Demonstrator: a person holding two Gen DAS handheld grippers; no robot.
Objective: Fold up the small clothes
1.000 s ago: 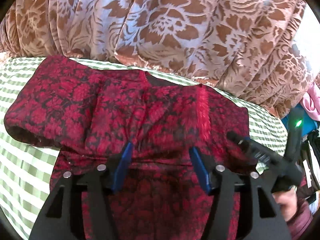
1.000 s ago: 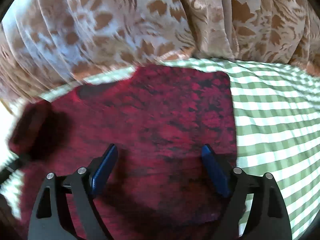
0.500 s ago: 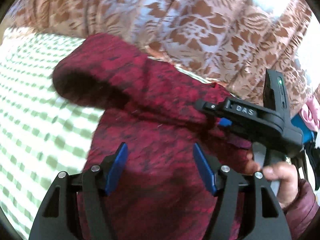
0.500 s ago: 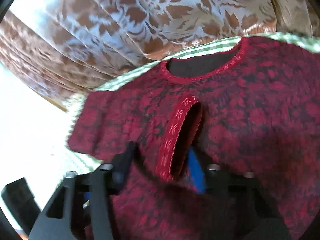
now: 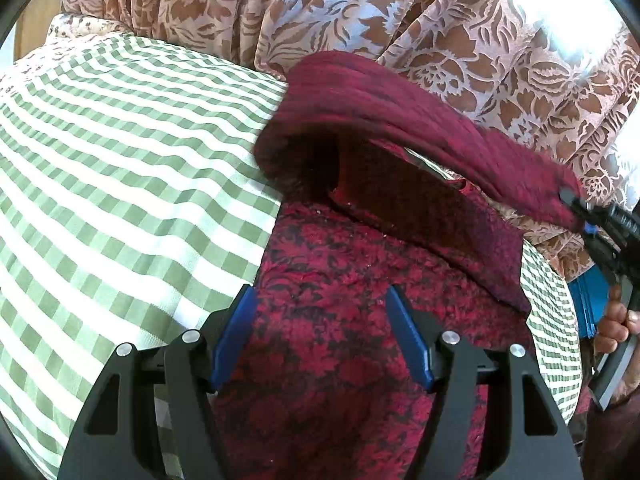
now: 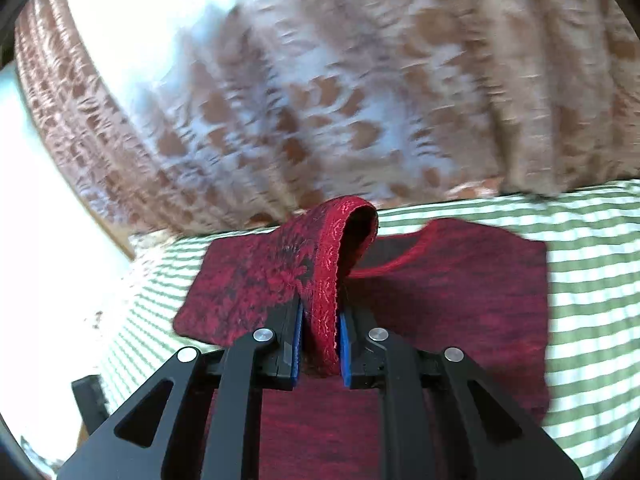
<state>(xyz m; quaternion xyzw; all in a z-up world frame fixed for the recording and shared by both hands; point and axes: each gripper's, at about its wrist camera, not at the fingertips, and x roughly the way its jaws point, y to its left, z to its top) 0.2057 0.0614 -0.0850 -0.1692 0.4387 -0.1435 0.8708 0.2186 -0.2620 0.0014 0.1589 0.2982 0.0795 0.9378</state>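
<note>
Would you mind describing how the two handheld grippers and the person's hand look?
Both the left gripper and right gripper have matte black angular frames with triangular cutouts, silver round pivot pins and blue finger pads. The bare hand shows a dark maroon sleeve.

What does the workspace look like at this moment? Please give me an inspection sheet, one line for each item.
Surface: green and white checked cloth, covering the work area.
Job's things: one dark red patterned garment lying on the checked cloth; its sleeve, with a trimmed edge, is lifted and carried over the body of the garment.
Clutter: a blue object at the right edge, too hidden to identify.
Grippers: left claw open, low over the garment, holding nothing; right claw shut on the sleeve's trimmed edge.
Cables: nothing seen.
Surroundings: brown and white flowered curtain hanging behind the surface; bright light beside it.
</note>
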